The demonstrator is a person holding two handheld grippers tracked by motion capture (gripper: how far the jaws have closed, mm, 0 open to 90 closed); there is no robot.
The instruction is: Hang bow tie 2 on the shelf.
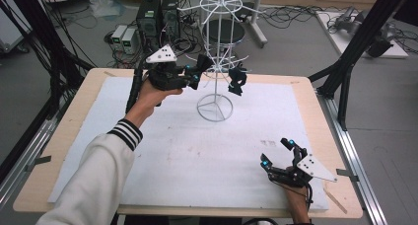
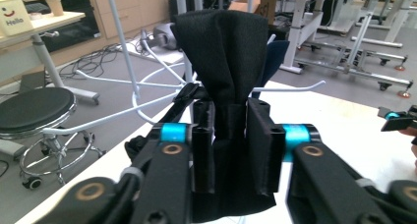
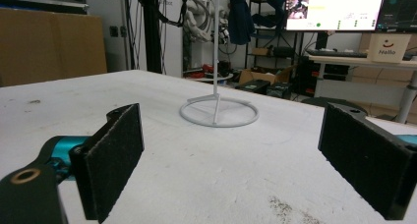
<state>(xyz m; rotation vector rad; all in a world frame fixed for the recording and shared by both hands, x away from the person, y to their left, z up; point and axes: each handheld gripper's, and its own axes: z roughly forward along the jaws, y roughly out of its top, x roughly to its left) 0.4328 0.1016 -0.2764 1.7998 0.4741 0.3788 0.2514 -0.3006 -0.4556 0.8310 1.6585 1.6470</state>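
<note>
A white wire rack (image 1: 217,52) stands on its ring base at the back middle of the table. My left gripper (image 1: 197,73) is raised beside one of its lower arms. Its jaws are shut on a black cloth piece (image 2: 226,52), which stands up bunched between the pads (image 2: 258,145) against the rack's wire arms (image 2: 147,81). A dark blue cloth piece (image 1: 236,81) hangs from the rack just right of the pole. My right gripper (image 1: 276,151) rests at the front right of the table, open with nothing between its pads, and faces the rack's base (image 3: 219,111).
A white foam mat (image 1: 197,156) covers most of the wooden table. A black stool (image 1: 224,31), computer cases (image 1: 157,15) and cables lie on the floor behind. Black frame struts (image 1: 355,52) rise at the table's right.
</note>
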